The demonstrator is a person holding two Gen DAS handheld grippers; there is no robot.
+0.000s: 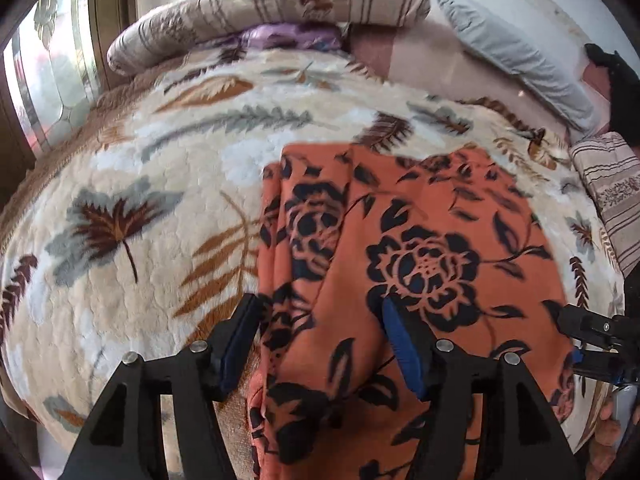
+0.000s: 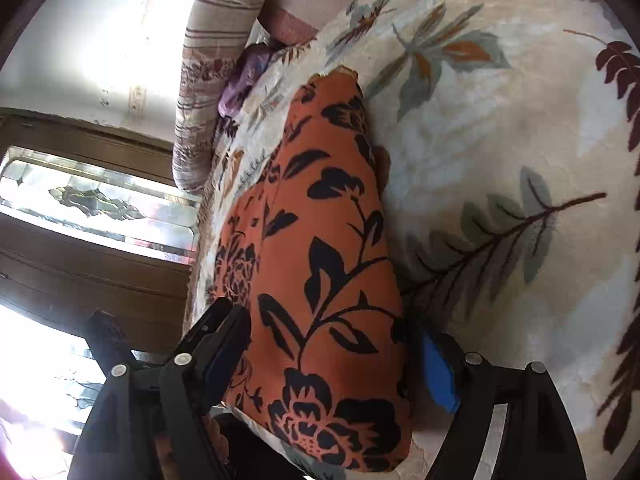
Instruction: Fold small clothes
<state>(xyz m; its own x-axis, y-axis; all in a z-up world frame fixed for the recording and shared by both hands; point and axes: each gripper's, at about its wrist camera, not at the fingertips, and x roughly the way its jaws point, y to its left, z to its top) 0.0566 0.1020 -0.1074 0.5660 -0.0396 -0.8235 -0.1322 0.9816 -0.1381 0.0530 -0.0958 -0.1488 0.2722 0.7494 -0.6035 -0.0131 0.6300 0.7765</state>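
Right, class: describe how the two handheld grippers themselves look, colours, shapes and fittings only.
The left gripper and right gripper match: angular black frames with triangular cut-outs, round silver bolts at the joints, and blue pads lining the inner faces of the fingers. No cables, markings or sleeves are visible.

Garment [image 1: 420, 248] lying on blanket [image 1: 140, 200], rolled quilt [image 1: 272, 4] behind it, pillow [image 1: 516, 52] far right
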